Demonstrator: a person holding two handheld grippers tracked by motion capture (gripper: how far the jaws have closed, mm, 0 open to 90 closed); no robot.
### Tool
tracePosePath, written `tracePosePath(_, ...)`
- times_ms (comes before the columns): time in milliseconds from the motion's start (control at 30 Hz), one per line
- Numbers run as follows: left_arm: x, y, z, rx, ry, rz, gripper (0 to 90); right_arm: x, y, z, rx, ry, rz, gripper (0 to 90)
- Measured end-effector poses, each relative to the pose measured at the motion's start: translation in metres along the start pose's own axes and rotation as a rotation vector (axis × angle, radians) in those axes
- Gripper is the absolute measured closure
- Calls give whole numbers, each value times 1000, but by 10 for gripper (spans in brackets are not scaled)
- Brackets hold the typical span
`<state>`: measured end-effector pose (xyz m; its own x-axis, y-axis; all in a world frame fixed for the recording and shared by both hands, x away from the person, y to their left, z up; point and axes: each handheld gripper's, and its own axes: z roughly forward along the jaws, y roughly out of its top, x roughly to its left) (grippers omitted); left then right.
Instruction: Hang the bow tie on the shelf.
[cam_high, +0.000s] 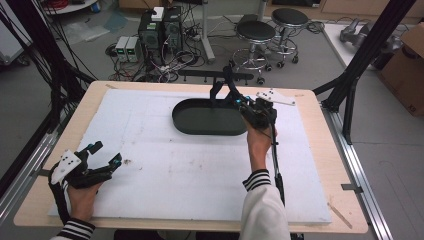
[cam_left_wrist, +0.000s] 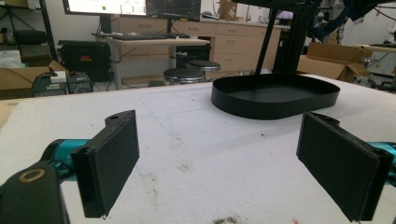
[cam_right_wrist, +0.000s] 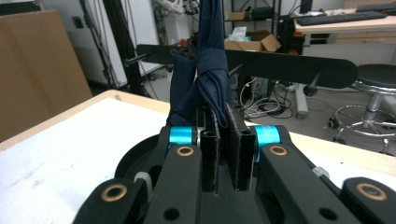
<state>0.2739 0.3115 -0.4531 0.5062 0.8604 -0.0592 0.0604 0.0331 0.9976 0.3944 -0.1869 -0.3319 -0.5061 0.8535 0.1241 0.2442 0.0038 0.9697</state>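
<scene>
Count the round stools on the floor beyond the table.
2. One stool stands just past the table's far edge; the other stool stands behind it, to its right. More may be hidden.

You're working in a lab or research workshop: computer towers sit on the floor in a tangle of cables, round stools stand nearby, monitors and a keyboard top a desk, with cardboard boxes around.
</scene>
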Motion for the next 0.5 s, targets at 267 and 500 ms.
tracePosePath(267, 0, 0, 0, 0, 0, 1, 135, 1, 4, 11, -9, -70, -18, 848)
tracePosePath(500, 0, 0, 0, 0, -2, -1, 135, -1, 1, 18, -8, -104, -14, 849)
